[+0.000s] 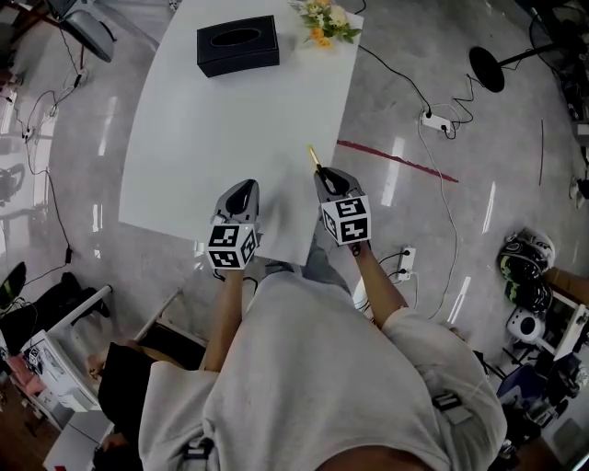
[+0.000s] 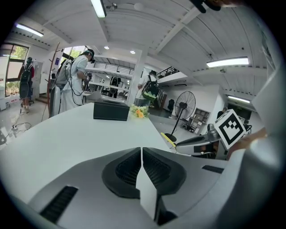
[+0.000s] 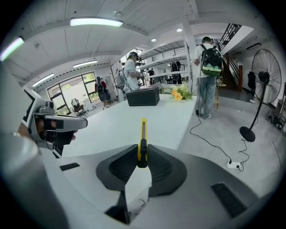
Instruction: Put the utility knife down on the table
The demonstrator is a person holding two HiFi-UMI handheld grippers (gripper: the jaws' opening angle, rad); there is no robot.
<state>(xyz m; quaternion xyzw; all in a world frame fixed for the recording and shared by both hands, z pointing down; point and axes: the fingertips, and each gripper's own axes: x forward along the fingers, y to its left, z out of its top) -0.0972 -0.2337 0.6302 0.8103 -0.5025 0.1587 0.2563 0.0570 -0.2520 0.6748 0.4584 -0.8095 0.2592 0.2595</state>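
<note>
The yellow utility knife (image 3: pixel 142 138) sat btwn the jaws of the right gripper (image 3: pixel 142 155). We saw the two dark pads (image 3: pixel 123 167) squeezing its back end from both sides. Most of the knife stuck out straight ahead past the tips, thin edge up, w/ its black slider right at the pads. In the head view the knife poked out at the right edge of the white table (image 1: pixel 230 120). We couldn't tell if it touched the top. The left gripper (image 2: pixel 141 150) was beside the right one, a bit apart on the left. Its jaws were pressed together w/ nothing in them, over the near part of the table. Far off at the other end were a black tissue box (image 1: pixel 237 44) & some flowers (image 1: pixel 324 23).
</note>
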